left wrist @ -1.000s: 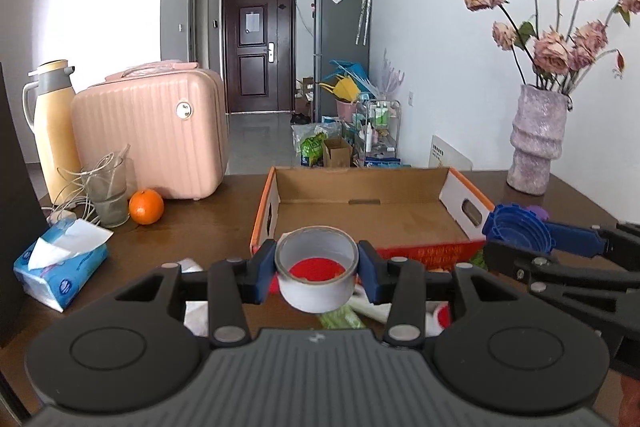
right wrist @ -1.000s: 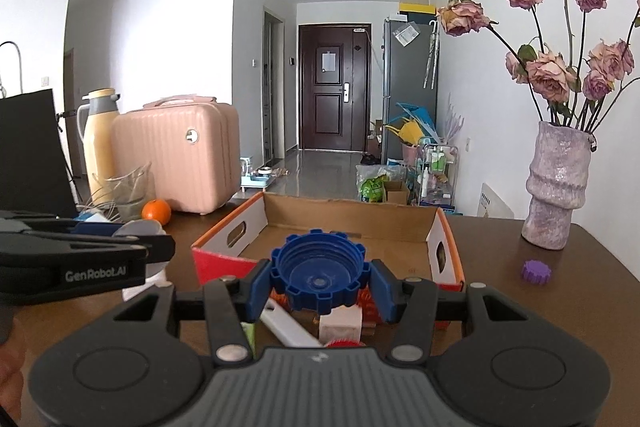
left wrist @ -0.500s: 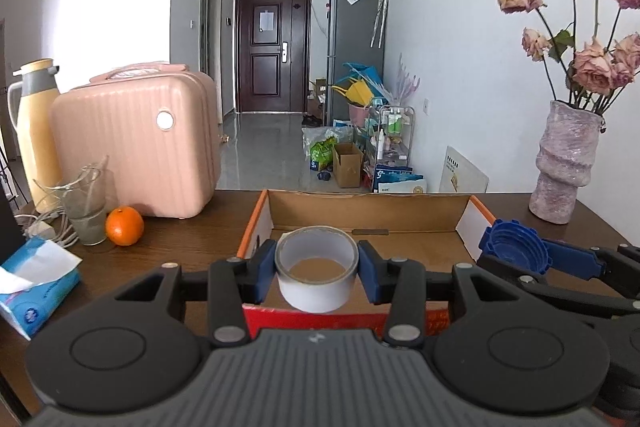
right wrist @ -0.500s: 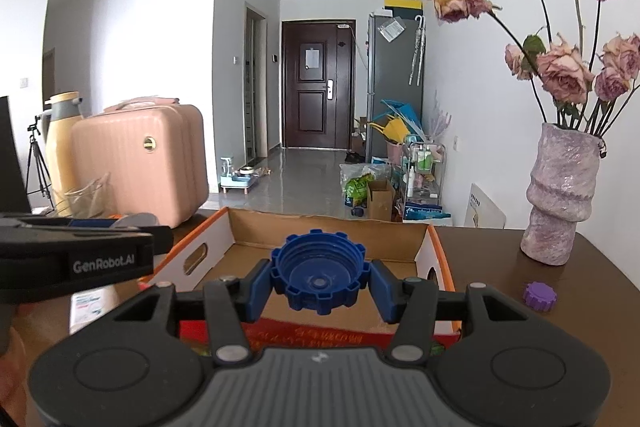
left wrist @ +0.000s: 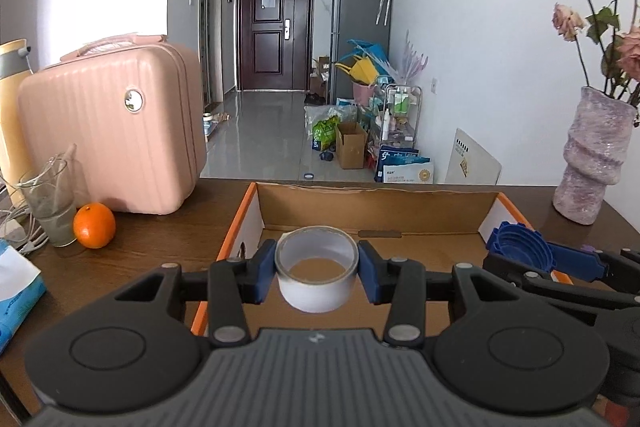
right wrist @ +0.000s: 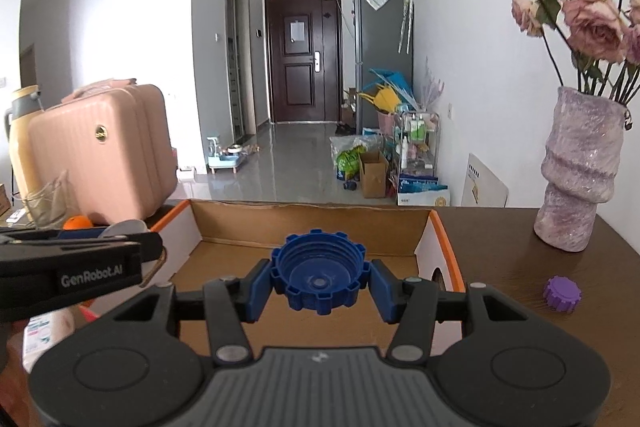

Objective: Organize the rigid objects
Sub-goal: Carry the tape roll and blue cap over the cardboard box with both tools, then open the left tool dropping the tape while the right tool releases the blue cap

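Note:
My left gripper (left wrist: 317, 271) is shut on a grey roll of tape (left wrist: 316, 289), held above the near left part of an open cardboard box (left wrist: 376, 205) with orange edges. My right gripper (right wrist: 319, 283) is shut on a blue ridged bottle cap (right wrist: 319, 277), held over the same box (right wrist: 312, 223) further right. In the left wrist view the right gripper's cap (left wrist: 522, 245) shows at the box's right side. In the right wrist view the left gripper's black finger (right wrist: 72, 261) crosses the left edge. The box floor under both looks bare.
A pink suitcase (left wrist: 112, 131), a glass (left wrist: 50, 203) and an orange (left wrist: 94, 225) stand left of the box on the dark wooden table (left wrist: 160, 239). A purple vase (right wrist: 580, 179) with dried roses stands at the right, and a small purple cap (right wrist: 562, 294) lies near it.
Both grippers have moved forward with their loads, from in front of the box's near wall to above its inside. The clutter before the box has dropped out of view.

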A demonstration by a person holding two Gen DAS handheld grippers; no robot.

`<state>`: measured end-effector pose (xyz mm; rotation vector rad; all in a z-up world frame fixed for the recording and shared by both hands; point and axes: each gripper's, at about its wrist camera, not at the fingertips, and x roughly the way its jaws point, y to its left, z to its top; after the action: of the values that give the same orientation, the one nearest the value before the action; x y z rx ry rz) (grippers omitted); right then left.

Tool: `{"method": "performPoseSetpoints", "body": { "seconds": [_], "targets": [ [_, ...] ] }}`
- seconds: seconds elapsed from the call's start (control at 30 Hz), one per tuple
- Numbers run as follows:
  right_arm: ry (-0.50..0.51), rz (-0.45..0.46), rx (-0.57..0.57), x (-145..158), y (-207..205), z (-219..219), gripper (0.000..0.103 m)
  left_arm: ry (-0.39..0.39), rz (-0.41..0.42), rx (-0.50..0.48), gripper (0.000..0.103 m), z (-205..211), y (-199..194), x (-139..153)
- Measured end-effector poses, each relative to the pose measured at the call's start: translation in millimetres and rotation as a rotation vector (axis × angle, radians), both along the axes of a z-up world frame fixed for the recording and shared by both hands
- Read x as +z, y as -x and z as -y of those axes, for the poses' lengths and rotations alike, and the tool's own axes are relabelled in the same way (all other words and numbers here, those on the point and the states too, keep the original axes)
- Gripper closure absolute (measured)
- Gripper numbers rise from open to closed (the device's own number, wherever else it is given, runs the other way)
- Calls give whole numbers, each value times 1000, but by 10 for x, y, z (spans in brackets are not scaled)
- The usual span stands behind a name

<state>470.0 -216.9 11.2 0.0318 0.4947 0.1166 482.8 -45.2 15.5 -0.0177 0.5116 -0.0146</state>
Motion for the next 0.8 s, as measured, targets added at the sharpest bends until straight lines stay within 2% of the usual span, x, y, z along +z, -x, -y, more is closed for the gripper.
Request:
{"method": "performPoseSetpoints", "body": {
  "seconds": [0.47, 0.63, 0.8],
  "targets": [
    [24, -95, -18, -250, -487, -25, 52, -45, -60, 11, 59, 0, -519, -225],
    [24, -127, -18, -387, -554, -17, 52, -50, -107, 8, 59, -21, -603, -375],
    [52, -147, -8, -459, -569, -69, 51, -38, -116, -1, 59, -51, -601, -406]
  ]
}}
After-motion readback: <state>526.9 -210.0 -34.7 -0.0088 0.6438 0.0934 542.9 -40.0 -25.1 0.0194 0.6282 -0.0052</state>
